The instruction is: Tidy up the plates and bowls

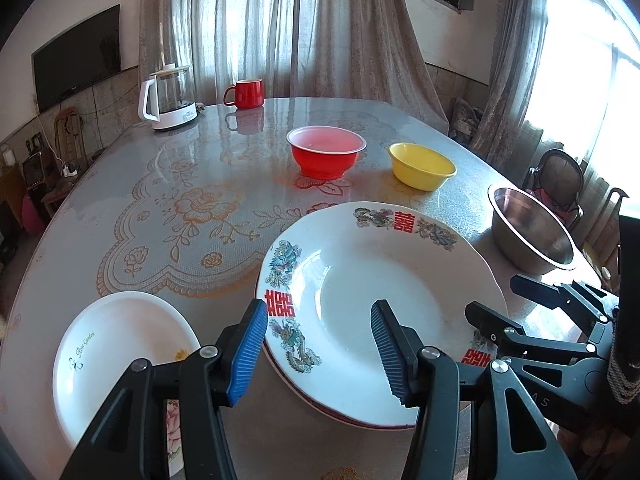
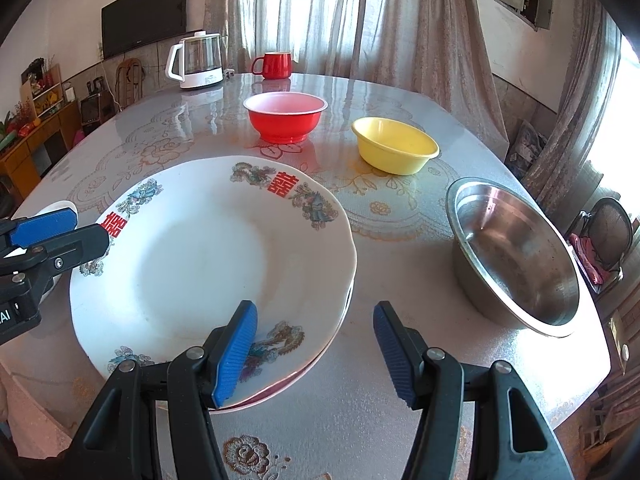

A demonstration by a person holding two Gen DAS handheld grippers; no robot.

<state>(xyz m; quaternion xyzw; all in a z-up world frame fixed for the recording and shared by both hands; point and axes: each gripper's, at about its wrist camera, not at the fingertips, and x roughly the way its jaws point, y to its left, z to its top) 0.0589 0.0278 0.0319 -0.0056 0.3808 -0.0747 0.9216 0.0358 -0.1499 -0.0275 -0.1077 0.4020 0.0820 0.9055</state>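
Note:
A large white plate with red characters and dragon patterns (image 1: 360, 300) (image 2: 200, 256) lies on another plate, whose red rim shows beneath. A small white plate (image 1: 120, 344) lies to its left. A red bowl (image 1: 326, 152) (image 2: 285, 116), a yellow bowl (image 1: 422, 165) (image 2: 394, 145) and a steel bowl (image 1: 530, 232) (image 2: 516, 252) stand farther back and right. My left gripper (image 1: 320, 344) is open and empty, hovering over the large plate's near left rim. My right gripper (image 2: 316, 348) is open and empty over the plate's near right edge; it also shows in the left wrist view (image 1: 504, 304).
A white electric kettle (image 1: 168, 98) (image 2: 196, 62) and a red mug (image 1: 245, 94) (image 2: 274, 65) stand at the table's (image 1: 192, 208) far side. Curtains and a wall TV lie beyond. A chair (image 2: 608, 236) stands past the right table edge.

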